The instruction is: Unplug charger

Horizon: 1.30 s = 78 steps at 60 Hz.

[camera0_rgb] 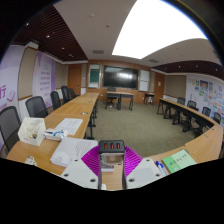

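Note:
A small grey charger [112, 147] with three reddish ports on its face sits between my gripper's [112, 152] two purple pads [93, 158]. Both pads press against its sides, so the gripper is shut on it. The charger is held up over the near edge of a wooden table [112, 178]. No socket or cable shows in this view; the charger's rear is hidden between the fingers.
A long wooden table [75, 108] runs away on the left, with a white box [32, 130], papers [66, 126] and black chairs [36, 105] beside it. A green booklet [180, 160] lies on the right. More tables, chairs and a wall screen [120, 76] stand beyond.

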### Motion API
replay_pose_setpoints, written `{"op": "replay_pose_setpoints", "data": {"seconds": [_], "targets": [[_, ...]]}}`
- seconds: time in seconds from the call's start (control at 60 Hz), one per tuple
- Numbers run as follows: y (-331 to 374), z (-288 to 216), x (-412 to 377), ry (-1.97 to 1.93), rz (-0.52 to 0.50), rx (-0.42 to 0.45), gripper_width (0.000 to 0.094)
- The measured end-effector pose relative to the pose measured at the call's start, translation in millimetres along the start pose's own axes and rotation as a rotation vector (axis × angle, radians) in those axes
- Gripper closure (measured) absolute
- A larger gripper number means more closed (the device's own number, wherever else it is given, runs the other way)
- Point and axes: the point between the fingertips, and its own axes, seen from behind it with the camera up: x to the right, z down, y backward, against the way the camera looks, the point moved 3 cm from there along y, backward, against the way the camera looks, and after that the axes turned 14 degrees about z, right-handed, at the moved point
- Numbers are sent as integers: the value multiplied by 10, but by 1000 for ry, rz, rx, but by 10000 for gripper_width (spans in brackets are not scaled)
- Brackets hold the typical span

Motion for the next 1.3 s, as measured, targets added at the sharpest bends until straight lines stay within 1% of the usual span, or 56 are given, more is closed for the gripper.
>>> {"op": "replay_pose_setpoints", "data": {"seconds": [0.1, 0.15, 0.267, 0.383, 0.417, 0.483, 0.617, 0.733, 0.75, 0.783, 0.85, 0.983, 1.117, 1.3], "targets": [[-226, 573, 214, 18, 0, -82, 637], [-327, 869, 248, 40, -16, -118, 628], [-395, 1340, 336, 79, -66, -196, 600], [-426, 1627, 341, 75, -101, -246, 573], [-406, 1618, 363, 62, -110, -230, 562], [-341, 1639, 386, 67, -127, -232, 527], [-153, 1700, 419, 87, -156, -257, 320], [71, 1664, 512, 98, -155, -265, 75], [111, 1648, 526, 98, -153, -265, 67], [194, 1614, 556, 98, -146, -265, 92], [377, 1527, 634, 99, -125, -257, 73], [827, 1266, 793, 87, -85, -218, 80], [1425, 1029, 954, 88, -44, -182, 79], [2318, 873, 1149, 76, 2, -188, 79]]}}
